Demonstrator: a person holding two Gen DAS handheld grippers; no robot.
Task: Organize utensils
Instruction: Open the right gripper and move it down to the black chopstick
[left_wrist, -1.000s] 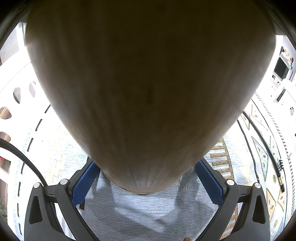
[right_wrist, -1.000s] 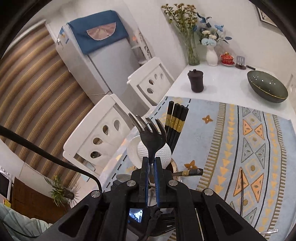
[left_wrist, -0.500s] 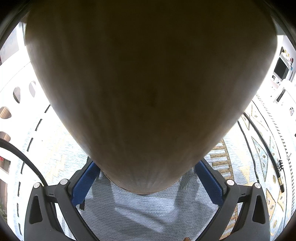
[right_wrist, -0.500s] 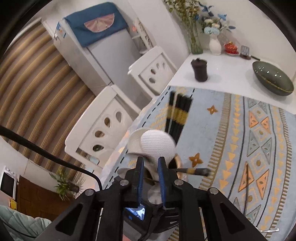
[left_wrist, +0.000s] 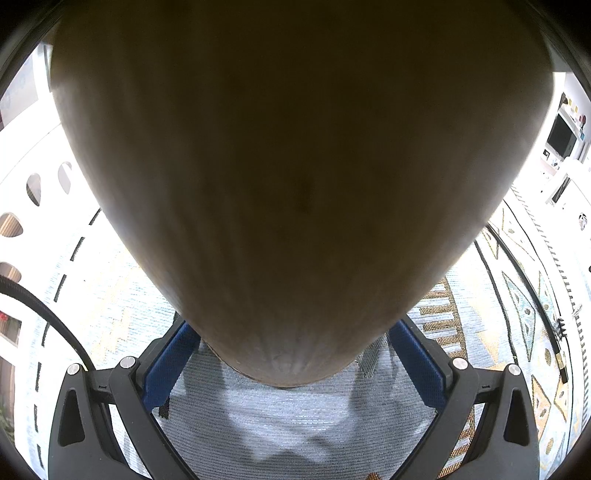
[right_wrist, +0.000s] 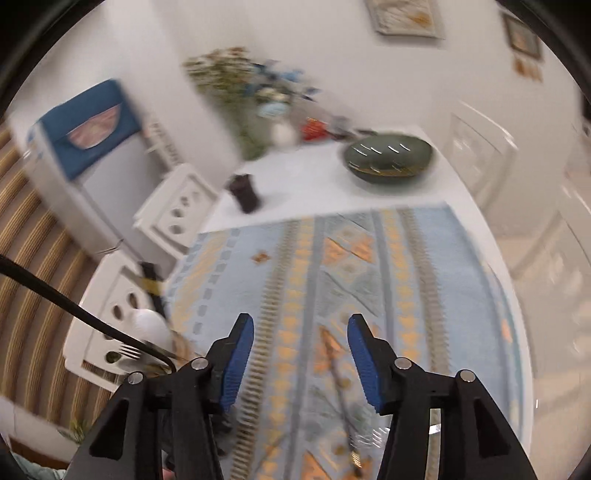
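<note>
The right gripper (right_wrist: 301, 354) stands wide open with nothing between its blue pads (right_wrist: 238, 363), above a pale blue woven mat (right_wrist: 332, 280) with orange and grey geometric bands that covers the near part of the white counter (right_wrist: 317, 177); the whole right view is blurred. At the mat's left edge a wooden utensil holder (right_wrist: 181, 347) shows only as a sliver, with a white dimpled spoon (right_wrist: 149, 326), black chopsticks with gold bands (right_wrist: 153, 284) and a metal fork (right_wrist: 127, 350) rising from it; a thin dark utensil (right_wrist: 341, 391) lies on the mat between the gripper's fingers, too smeared to name. On the bare counter past the mat's far edge sit a dark lidded cup (right_wrist: 243, 192), a dark green bowl (right_wrist: 388, 157), a small red pot (right_wrist: 314, 129) and vases of dried and blue flowers (right_wrist: 251, 92) against the white wall. Beyond the counter's left edge stand two white chairs with oval cut-outs (right_wrist: 177, 210), a grey fridge under a blue cloth (right_wrist: 88, 122) and a striped floor; framed pictures (right_wrist: 406, 16) hang on the wall.

The left gripper (left_wrist: 291, 354) clasps the wooden holder's body (left_wrist: 295, 184) between its spread blue pads (left_wrist: 166, 365); the holder fills most of that view, and its base stands on the same mat (left_wrist: 295, 424).
</note>
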